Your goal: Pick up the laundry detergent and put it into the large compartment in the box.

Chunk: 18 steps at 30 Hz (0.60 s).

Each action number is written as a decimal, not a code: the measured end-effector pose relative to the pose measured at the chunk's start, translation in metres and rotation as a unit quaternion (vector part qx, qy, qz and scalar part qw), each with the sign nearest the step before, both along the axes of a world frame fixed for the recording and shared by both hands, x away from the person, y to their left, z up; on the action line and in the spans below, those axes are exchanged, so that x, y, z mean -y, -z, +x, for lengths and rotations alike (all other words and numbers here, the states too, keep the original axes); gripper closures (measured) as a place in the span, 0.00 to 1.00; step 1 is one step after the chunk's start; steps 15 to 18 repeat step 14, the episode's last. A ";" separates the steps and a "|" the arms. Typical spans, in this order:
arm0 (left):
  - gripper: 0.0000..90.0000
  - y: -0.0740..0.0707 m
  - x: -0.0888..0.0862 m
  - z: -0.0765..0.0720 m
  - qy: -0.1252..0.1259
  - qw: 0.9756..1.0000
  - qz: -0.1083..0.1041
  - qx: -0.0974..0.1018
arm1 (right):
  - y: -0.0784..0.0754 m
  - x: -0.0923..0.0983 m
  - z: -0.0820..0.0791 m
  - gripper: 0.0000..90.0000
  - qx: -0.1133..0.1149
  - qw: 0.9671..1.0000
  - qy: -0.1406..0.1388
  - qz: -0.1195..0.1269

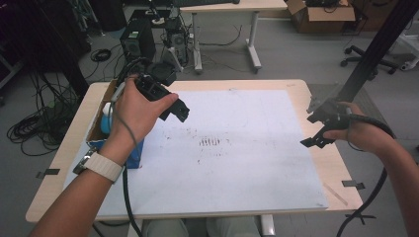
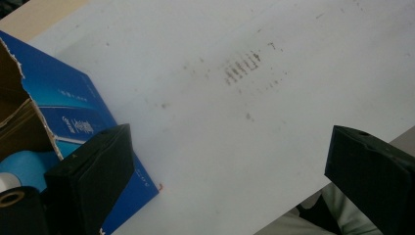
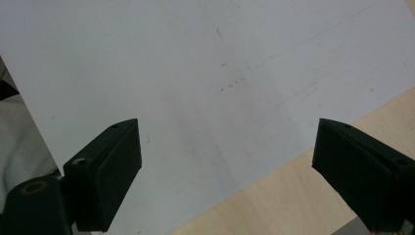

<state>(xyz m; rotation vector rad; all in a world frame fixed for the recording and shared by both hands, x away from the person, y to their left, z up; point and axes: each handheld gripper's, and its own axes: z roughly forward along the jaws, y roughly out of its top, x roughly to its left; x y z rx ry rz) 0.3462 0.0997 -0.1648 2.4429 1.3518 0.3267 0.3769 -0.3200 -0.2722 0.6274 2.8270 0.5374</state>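
Observation:
My left gripper (image 1: pixel 176 109) hangs over the left part of a white sheet (image 1: pixel 247 168) on a wooden table (image 1: pixel 330 160); its jaws stand wide apart with nothing between them. In the left gripper view the left gripper (image 2: pixel 230 147) looks down on the white sheet (image 2: pixel 235 127) and its dark smudge marks (image 2: pixel 242 66). An open blue box (image 1: pixel 132 157) stands at the table's left edge, with a blue roll (image 2: pixel 27 164) inside the blue box (image 2: pixel 73 115). My right gripper (image 1: pixel 314 139) is open and empty above the sheet's right edge (image 3: pixel 244 181).
Dark smudges (image 1: pixel 210 142) mark the sheet's middle. Tape strips (image 1: pixel 353 184) lie on the table's right rim. Behind the table are computer towers (image 1: pixel 138 42), floor cables (image 1: pixel 34 128), a white desk (image 1: pixel 232 7) and a cardboard box (image 1: pixel 321 15). A black post (image 1: pixel 375 49) rises at right.

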 end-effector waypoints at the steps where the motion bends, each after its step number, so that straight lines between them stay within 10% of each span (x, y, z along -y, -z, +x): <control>1: 0.05 0.000 0.000 0.000 0.000 1.000 0.000 0.000 | 0.000 0.000 0.000 0.12 0.001 1.000 0.000 0.001; 18: 0.05 0.001 0.004 0.002 0.007 1.000 -0.002 0.002 | 0.002 0.003 0.000 0.12 -0.001 1.000 0.001 0.001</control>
